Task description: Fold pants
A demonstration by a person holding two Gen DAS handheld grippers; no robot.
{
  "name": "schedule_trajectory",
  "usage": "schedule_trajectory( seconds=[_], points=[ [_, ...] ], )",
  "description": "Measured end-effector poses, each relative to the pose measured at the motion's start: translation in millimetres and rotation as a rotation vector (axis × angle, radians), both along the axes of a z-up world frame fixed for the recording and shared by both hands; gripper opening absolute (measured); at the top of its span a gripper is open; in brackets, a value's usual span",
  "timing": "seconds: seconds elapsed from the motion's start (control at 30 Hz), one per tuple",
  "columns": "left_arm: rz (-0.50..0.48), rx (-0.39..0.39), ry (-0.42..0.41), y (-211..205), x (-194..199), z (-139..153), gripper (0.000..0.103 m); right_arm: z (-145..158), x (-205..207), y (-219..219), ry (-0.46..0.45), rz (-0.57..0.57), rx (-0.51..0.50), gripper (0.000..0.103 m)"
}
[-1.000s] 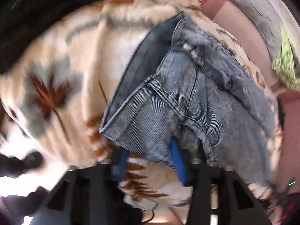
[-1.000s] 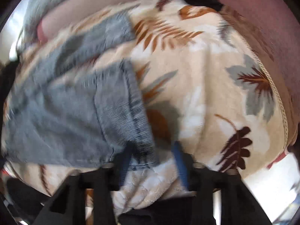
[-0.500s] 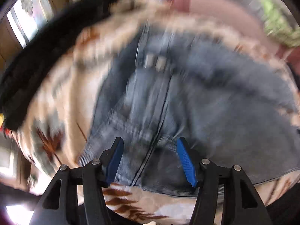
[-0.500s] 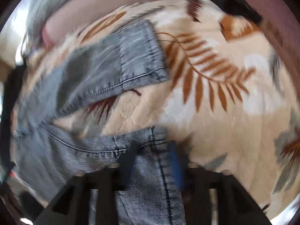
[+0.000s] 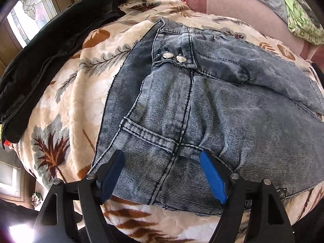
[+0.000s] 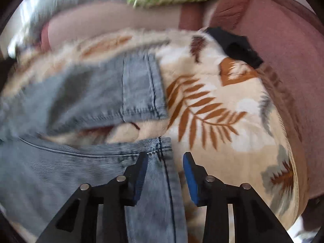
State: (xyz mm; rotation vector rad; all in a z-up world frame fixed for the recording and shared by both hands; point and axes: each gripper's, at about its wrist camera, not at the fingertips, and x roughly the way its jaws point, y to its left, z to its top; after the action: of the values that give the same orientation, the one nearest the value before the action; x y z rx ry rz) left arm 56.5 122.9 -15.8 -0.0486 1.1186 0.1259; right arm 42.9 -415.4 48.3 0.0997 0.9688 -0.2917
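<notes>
Grey-blue denim pants [image 5: 212, 109] lie spread on a cream blanket with leaf prints [image 5: 81, 77]. In the left wrist view the waistband with two metal buttons [image 5: 174, 57] lies at the far side, and a folded hem lies just ahead of my left gripper [image 5: 162, 158], which is open and empty above the denim. In the right wrist view two leg ends lie side by side; the far hem [image 6: 141, 89] is flat, and the near hem [image 6: 162, 147] sits between the blue pads of my open right gripper [image 6: 165, 158].
A black zip jacket [image 5: 50, 46] lies on the blanket's left edge. A pink couch back [image 5: 243, 6] with a green patterned cloth [image 5: 299, 12] runs behind. A small black cloth [image 6: 235, 44] lies at the blanket's far right corner.
My left gripper let go of the denim fold, opened, and pulled back; the pants now lie flat. My right gripper moved along to the near leg's hem and stays open.
</notes>
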Motion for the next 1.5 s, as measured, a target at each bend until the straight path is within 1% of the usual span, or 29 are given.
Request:
schedule_trajectory(
  seconds=[0.07,0.13,0.17,0.2,0.23,0.27,0.3,0.33,0.4,0.47,0.5,0.53,0.63,0.73,0.8,0.83,0.93,1.03,1.07,1.1,1.13,1.2,1.27,1.33,1.37,1.4,1.43,1.47,1.5],
  points=[
    [0.008,-0.016,-0.017,3.8,-2.2,5.7,0.078,17.4,-26.7,8.7,-0.042,0.035,0.05,0.041],
    [0.024,-0.042,-0.055,8.2,-7.5,12.9,0.078,11.5,-40.2,14.5,-0.012,0.055,0.11,0.052],
    [0.03,-0.052,-0.074,9.7,-9.7,14.9,0.078,-6.1,-44.1,15.7,0.064,0.07,0.157,0.066],
    [0.033,-0.053,-0.072,10.2,-9.3,14.1,0.079,-21.6,-46.9,17.4,0.136,0.078,0.177,0.071],
    [0.032,-0.054,-0.033,9.9,-6.3,6.0,0.082,-42.0,-43.7,16.2,0.217,0.084,0.179,0.071],
    [0.019,-0.068,0.035,9.6,0.6,-4.9,0.082,-41.8,-43.8,21.9,0.207,0.111,0.128,0.071],
    [0.009,-0.064,0.085,10.1,7.4,-12.0,0.082,-33.0,-43.0,25.6,0.2,0.116,0.109,0.071],
    [0.001,-0.051,0.069,10.0,8.0,-5.8,0.082,-22.9,-41.5,26.9,0.184,0.121,0.125,0.071],
    [-0.019,-0.075,0.007,10.8,9.5,15.3,0.082,6.8,-35.3,20.8,0.105,0.119,0.194,0.071],
    [-0.03,-0.094,-0.075,14.9,23.9,47.9,0.082,28.5,-17.8,12.3,0.056,0.122,0.216,0.071],
    [-0.032,-0.106,-0.099,17.3,31.8,57.0,0.082,32.8,-9.4,8.3,0.04,0.121,0.218,0.071],
    [-0.038,-0.143,-0.13,22.2,49.0,68.8,0.082,40.3,6.1,1.6,0.02,0.11,0.22,0.071],
    [-0.022,-0.243,-0.165,40.3,109.6,79.6,0.082,41.4,52.3,-18.7,-0.01,0.105,0.288,0.071],
    [0.012,-0.312,-0.134,55.5,178.4,65.7,0.082,36.6,99.7,-29.9,-0.009,0.091,0.321,0.071],
    [0.037,-0.325,-0.119,62.5,209.2,53.2,0.082,29.8,126.6,-37.6,0.003,0.085,0.341,0.071],
    [0.055,-0.341,-0.096,65.5,224.1,43.8,0.079,26.6,135.7,-41.9,0.011,0.073,0.352,0.071],
    [0.069,-0.384,-0.055,63.3,247.9,25.2,0.075,9.1,166.1,-57.5,0.034,0.053,0.396,0.071],
    [0.07,-0.355,-0.045,57.8,260.8,14.6,0.075,1.8,191.4,-65.7,0.04,0.047,0.402,0.071],
    [0.06,-0.347,-0.037,54.1,263.1,12.2,0.073,1.0,199.7,-66.5,0.04,0.046,0.399,0.07],
    [0.048,-0.338,-0.025,50.6,265.0,10.5,0.059,-1.0,206.7,-66.1,0.045,0.051,0.402,0.07],
    [0.035,-0.329,-0.011,48.3,267.7,7.5,0.043,-3.5,213.8,-65.1,0.054,0.058,0.404,0.07],
    [0.029,-0.296,0.022,46.6,275.7,0.3,0.038,-9.9,229.7,-60.5,0.073,0.068,0.355,0.07],
    [0.038,-0.309,0.034,47.6,278.8,-5.0,0.037,-21.9,244.3,-61.3,0.108,0.03,0.318,0.07],
    [0.053,-0.327,0.036,50.5,281.6,-7.9,0.035,-34.6,254.1,-62.8,0.154,0.007,0.309,0.061],
    [0.056,-0.327,0.038,51.0,282.8,-8.8,0.033,-41.8,258.8,-61.9,0.183,0.004,0.29,0.048],
    [0.055,-0.319,0.043,50.8,284.3,-8.8,0.026,-46.0,261.2,-61.0,0.198,0.006,0.276,0.038],
    [0.059,-0.309,0.054,51.4,286.2,-9.5,0.015,-47.3,262.2,-60.8,0.199,0.006,0.266,0.034],
    [0.066,-0.305,0.063,53.4,288.6,-10.8,0.009,-46.8,262.6,-61.0,0.196,0.004,0.258,0.019],
    [0.077,-0.31,0.073,56.2,290.2,-11.9,0.005,-46.3,262.5,-60.9,0.193,0.008,0.262,0.016]
  ],
)
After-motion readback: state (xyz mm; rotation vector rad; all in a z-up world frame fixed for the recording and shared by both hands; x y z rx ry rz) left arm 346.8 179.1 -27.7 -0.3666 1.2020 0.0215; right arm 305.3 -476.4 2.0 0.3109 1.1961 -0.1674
